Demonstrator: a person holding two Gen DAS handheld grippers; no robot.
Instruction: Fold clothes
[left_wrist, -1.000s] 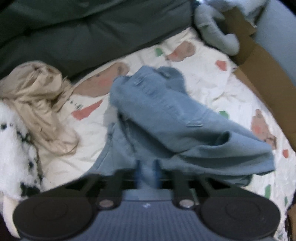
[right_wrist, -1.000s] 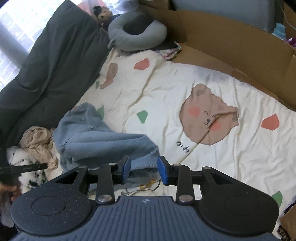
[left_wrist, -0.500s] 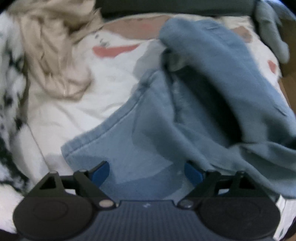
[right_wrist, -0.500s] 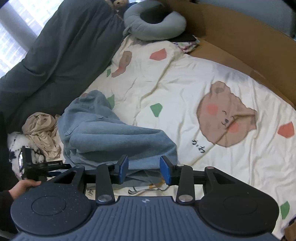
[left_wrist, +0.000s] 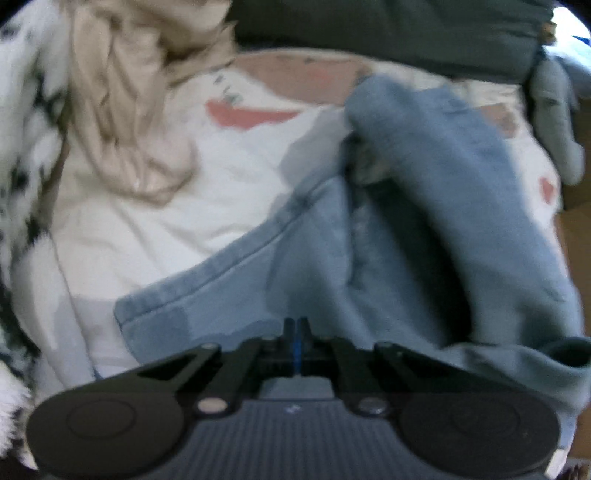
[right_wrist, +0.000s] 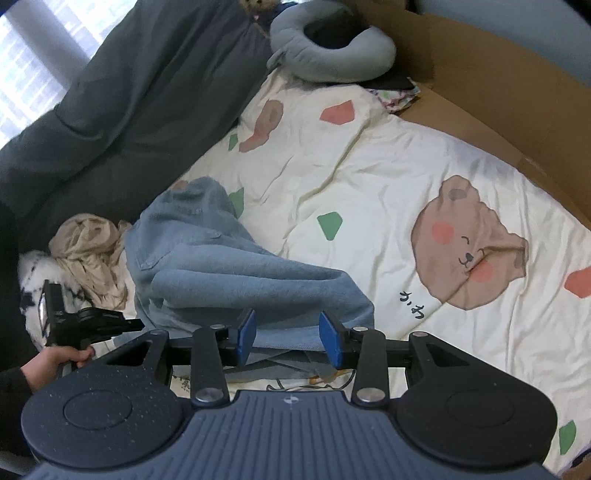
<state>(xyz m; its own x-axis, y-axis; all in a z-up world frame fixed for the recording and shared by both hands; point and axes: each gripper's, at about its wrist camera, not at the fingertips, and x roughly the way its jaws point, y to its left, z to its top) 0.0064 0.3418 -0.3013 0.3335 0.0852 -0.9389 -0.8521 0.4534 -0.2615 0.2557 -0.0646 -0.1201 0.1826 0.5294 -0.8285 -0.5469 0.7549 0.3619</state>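
The bed sheet (right_wrist: 388, 192) carries the blue jeans (right_wrist: 236, 266) in a loose, rumpled heap near its left side, just beside a beige garment (right_wrist: 88, 247) and a black-and-white fleece (left_wrist: 26, 129). The heap is not flat, so any fold made from this lie risks trapping creases and skewing the legs.

Your left gripper (left_wrist: 294, 328) is clenched at the near hem of the jeans; the fingers are pressed together with denim right at the tips, apparently pinching it. If the pinch takes only one layer, a pull will probably drag that layer alone and twist the heap.

Your right gripper (right_wrist: 288, 332) stands released above the near edge of the jeans, holding nothing. Close it on a bunched overlap and you may lift several layers together. The beige garment may snag if you sweep left.
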